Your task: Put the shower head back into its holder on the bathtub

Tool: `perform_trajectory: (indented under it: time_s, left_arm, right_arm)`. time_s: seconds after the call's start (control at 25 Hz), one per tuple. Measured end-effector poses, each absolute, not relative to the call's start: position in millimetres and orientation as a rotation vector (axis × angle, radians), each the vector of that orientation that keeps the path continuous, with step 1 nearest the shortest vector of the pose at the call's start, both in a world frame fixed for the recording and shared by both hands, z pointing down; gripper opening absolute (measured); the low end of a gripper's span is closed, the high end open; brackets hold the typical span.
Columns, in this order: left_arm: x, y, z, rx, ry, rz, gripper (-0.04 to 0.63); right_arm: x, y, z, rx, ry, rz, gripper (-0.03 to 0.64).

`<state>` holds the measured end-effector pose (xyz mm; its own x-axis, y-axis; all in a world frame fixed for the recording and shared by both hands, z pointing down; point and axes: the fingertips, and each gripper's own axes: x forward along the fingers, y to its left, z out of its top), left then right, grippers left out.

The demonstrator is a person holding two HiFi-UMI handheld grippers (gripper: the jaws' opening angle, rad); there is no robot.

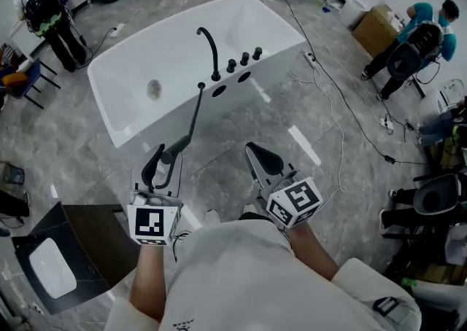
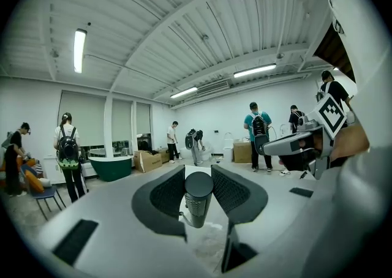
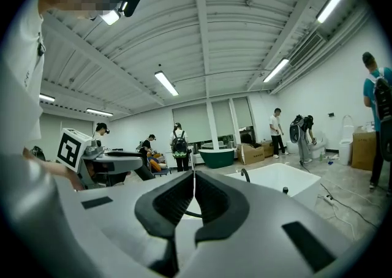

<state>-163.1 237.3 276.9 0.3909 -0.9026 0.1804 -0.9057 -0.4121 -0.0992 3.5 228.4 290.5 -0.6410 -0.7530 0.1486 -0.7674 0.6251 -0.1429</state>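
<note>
Probably risks tugging hose [image 1: 195,114] taut or twisting round shower head [image 2: 197,196] clamped in left gripper [image 1: 161,162]; right gripper [image 1: 260,154] closed, empty, well short of bathtub [image 1: 146,127].

I see my white short-sleeved shirt [image 1: 241,278] at lower centre; left gripper [image 1: 162,165] and right gripper [image 1: 259,156] are grey, black-padded, with black-and-white marker cubes [image 1: 152,224].

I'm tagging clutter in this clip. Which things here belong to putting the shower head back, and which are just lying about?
Job: shower head, its hose, bathtub, left gripper holding the head.
Lying about: cardboard box, white bin, dark cabinet.
</note>
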Motion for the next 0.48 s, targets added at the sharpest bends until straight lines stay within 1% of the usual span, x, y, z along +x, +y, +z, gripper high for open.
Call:
perform_trajectory:
  time_s: [0.48]
  left_arm:
    - [-166.3, 230.1, 268.8, 2.665, -1.647, 0.286, 0.141]
  right_arm:
    - [-7.9, 234.5, 296.9, 1.331, -2.722, 0.288, 0.018]
